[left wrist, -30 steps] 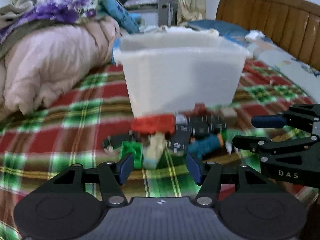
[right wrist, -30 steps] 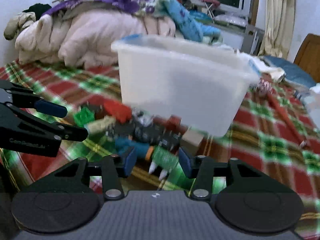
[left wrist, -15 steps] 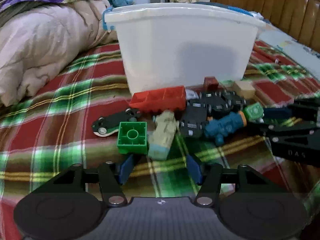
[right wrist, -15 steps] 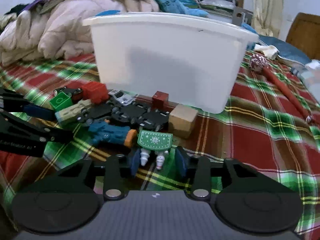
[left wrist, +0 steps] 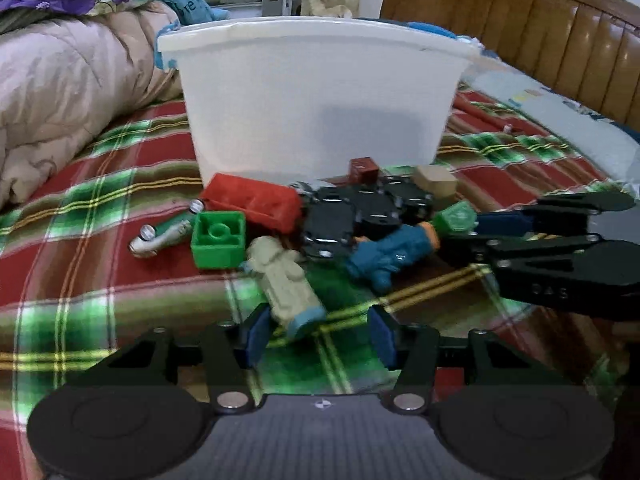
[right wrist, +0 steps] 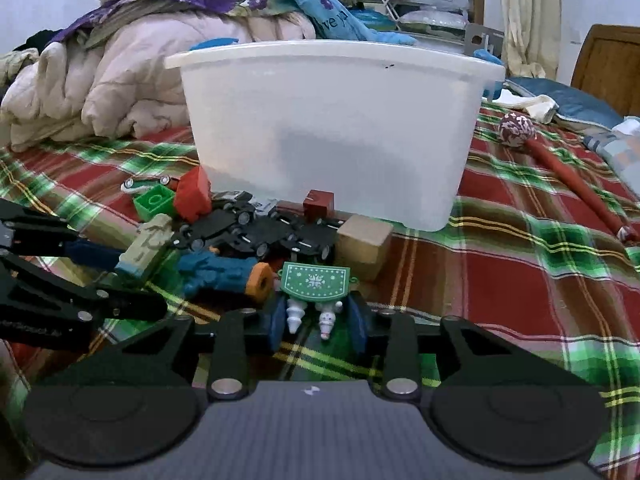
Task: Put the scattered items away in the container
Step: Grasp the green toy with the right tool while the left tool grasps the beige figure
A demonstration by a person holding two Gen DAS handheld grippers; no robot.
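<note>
A white plastic tub stands on the plaid bedspread, also in the right wrist view. Toys lie piled in front of it. My left gripper is open around the near end of a beige figure with a blue base. My right gripper is open around the white trees hanging from a green snowflake ornament. Nearby lie a green brick, a red brick, a teal figure with an orange end, black toy cars and a wooden block.
A pink quilt is heaped at the left. A wooden headboard stands at the right. A red stick with a patterned ball end lies right of the tub. A small dark red cube sits against the tub.
Both grippers moved forward and down to the toy pile. The left one now straddles the beige figure, the right one straddles the ornament's trees and has narrowed slightly.
</note>
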